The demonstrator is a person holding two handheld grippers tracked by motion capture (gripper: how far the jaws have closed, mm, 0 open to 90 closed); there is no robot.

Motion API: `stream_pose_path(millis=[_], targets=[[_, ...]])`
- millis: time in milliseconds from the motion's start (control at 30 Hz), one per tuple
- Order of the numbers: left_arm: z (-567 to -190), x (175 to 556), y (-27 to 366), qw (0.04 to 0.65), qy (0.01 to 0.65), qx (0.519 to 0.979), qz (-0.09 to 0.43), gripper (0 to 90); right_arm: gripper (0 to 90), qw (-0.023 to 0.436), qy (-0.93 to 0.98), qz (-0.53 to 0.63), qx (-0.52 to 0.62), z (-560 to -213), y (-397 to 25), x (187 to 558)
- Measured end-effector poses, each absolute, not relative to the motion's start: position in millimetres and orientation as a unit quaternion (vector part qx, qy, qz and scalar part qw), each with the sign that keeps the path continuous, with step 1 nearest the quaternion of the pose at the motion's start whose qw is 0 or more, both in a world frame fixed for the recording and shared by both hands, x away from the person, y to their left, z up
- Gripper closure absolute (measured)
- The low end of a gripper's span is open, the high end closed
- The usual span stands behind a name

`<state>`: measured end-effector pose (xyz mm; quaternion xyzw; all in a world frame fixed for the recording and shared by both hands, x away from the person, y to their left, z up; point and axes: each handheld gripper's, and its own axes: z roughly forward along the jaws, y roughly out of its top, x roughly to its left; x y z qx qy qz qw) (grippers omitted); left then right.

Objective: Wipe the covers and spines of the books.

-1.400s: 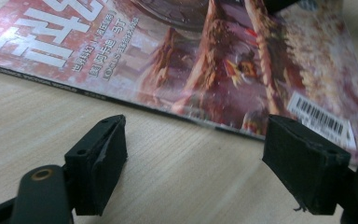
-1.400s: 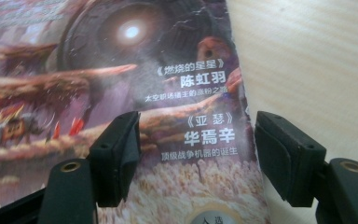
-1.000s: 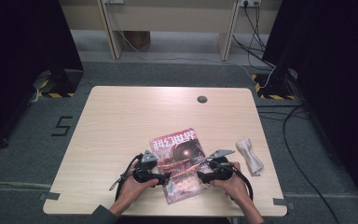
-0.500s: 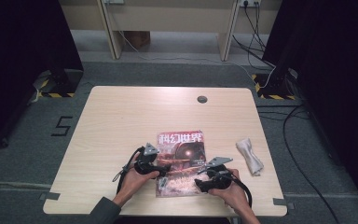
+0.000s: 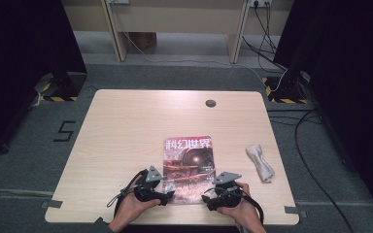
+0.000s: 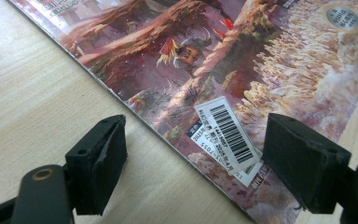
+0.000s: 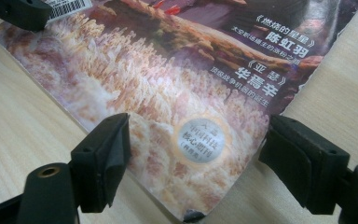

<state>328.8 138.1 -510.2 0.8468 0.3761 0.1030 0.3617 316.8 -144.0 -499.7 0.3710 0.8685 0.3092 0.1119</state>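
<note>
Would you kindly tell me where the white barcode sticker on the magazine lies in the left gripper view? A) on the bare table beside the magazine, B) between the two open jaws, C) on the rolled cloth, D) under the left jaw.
B: the barcode sticker sits on the magazine cover near its corner, in the gap between the left gripper's spread jaws.

Table [image 5: 126, 131]: light wood, with a small round hole at the far edge.
Magazine [image 5: 188, 167]: flat on the table.
Cloth [image 5: 259, 162]: rolled up, right of the magazine.
</note>
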Motion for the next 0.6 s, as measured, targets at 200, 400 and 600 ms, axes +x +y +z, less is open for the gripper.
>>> stream_pose_path(millis=[200,400,600], targets=[[-509,335,140,0.355,0.382,0.846,0.112,19.8,22.5,0.114,0.865,0.31,0.378,-500,-140,319],[-509,349,147,0.351,0.4,0.838,0.121,20.0,22.5,0.126,0.862,0.304,0.386,-500,-129,328],[-507,353,151,0.346,0.401,0.836,0.143,24.3,22.4,0.124,0.863,0.305,0.383,-500,-121,342]])
